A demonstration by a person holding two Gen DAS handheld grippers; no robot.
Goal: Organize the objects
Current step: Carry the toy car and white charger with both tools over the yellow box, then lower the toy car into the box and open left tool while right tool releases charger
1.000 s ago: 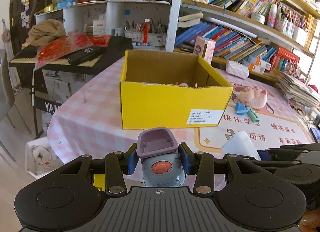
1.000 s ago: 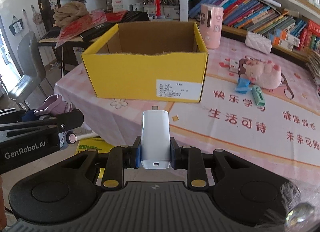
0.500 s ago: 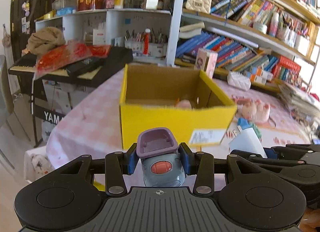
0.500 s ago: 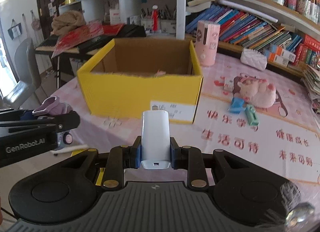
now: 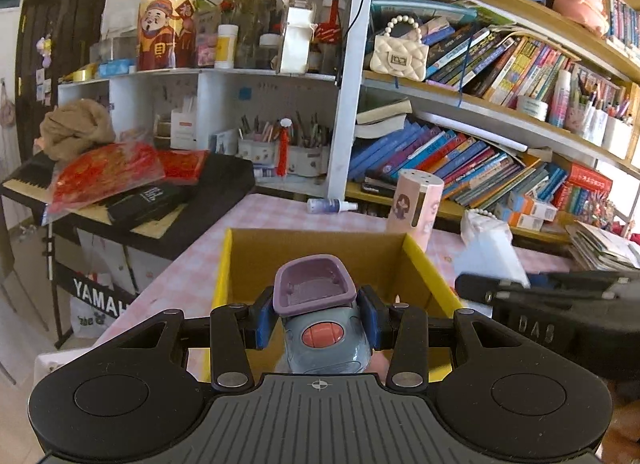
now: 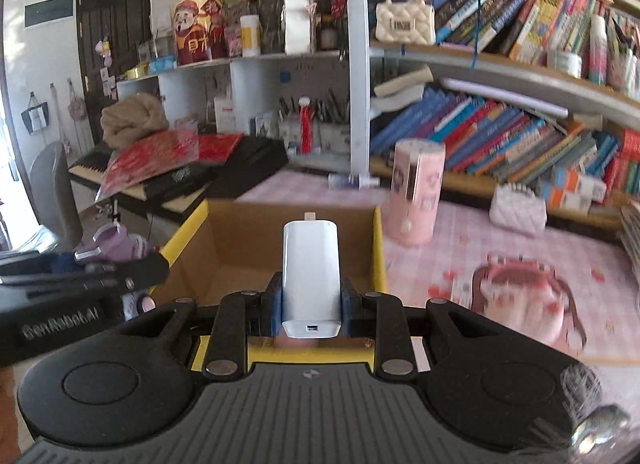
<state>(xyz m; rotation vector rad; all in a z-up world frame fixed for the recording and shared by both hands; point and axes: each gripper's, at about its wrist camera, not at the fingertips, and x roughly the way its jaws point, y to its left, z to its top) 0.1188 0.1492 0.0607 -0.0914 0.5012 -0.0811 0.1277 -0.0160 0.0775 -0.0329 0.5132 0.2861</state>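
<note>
The yellow cardboard box (image 5: 424,264) stands open-topped at the desk's (image 6: 460,240) near left corner, its brown inside mostly bare. Both tongs hang over its near rim, side by side. The left tongs (image 5: 318,318) are clamped on a grey-blue toy with a purple top (image 5: 320,312); the right tongs (image 6: 311,306) pinch a white charger (image 6: 311,272), plug end pointing away. Each tilts gently downward into the box. Only the right view shows the pink plush toy (image 6: 524,304) and white quilted pouch (image 6: 518,214) on the desk right of the box; a pink cylinder (image 6: 418,192) stands just beyond the box's far right corner.
</note>
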